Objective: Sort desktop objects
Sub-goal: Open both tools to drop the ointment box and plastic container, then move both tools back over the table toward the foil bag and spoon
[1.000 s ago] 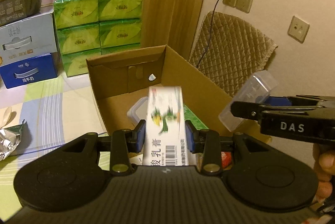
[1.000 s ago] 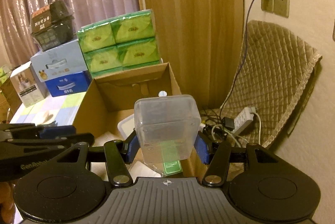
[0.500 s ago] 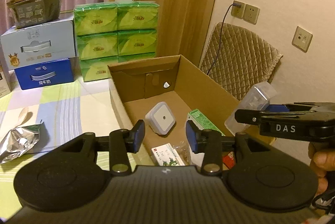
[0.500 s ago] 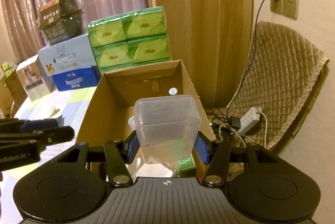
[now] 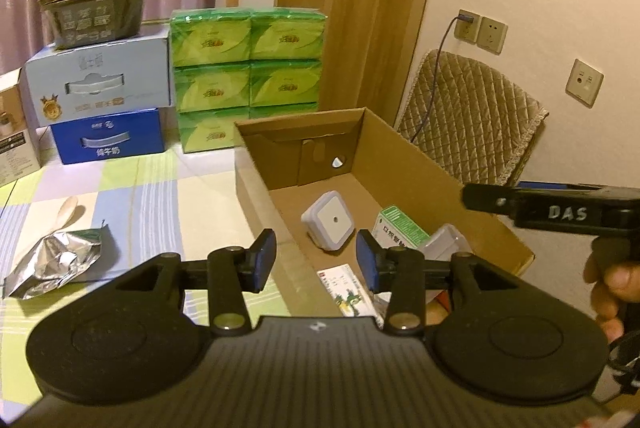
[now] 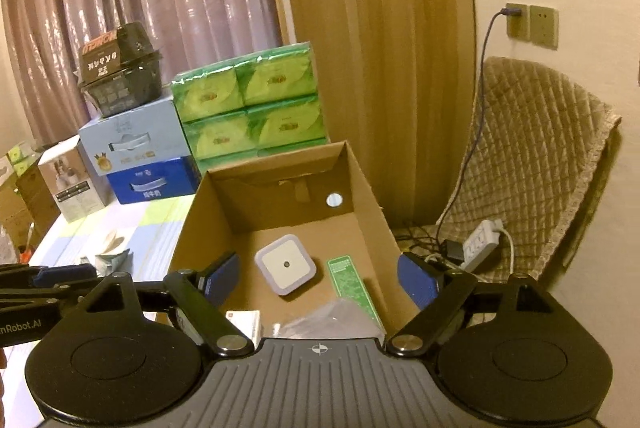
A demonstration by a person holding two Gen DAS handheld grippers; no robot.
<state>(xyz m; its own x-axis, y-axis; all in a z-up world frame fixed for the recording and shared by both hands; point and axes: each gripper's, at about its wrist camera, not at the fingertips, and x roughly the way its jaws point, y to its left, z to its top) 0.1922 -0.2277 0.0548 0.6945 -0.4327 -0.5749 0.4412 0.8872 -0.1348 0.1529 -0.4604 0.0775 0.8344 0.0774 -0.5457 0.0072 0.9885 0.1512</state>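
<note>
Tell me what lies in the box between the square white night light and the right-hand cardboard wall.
A green-and-white carton lies between the night light and the box's right wall, alongside that wall; the right wrist view shows it best.

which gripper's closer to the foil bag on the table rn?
Left. The left gripper sits at the cardboard box's table-side wall, with the crumpled foil bag just beside it. The right gripper, jaws opening and empty, hangs over the box interior, farther off.

Both grippers are matte black: ribbed grey-black body, two round discs, angled link arms with silver screws and blue rubber pads (image 6: 418, 286). The right gripper (image 5: 560, 211) carries white "DAS" lettering; the left gripper (image 6: 24, 308) reads "nRobot.AI"
</note>
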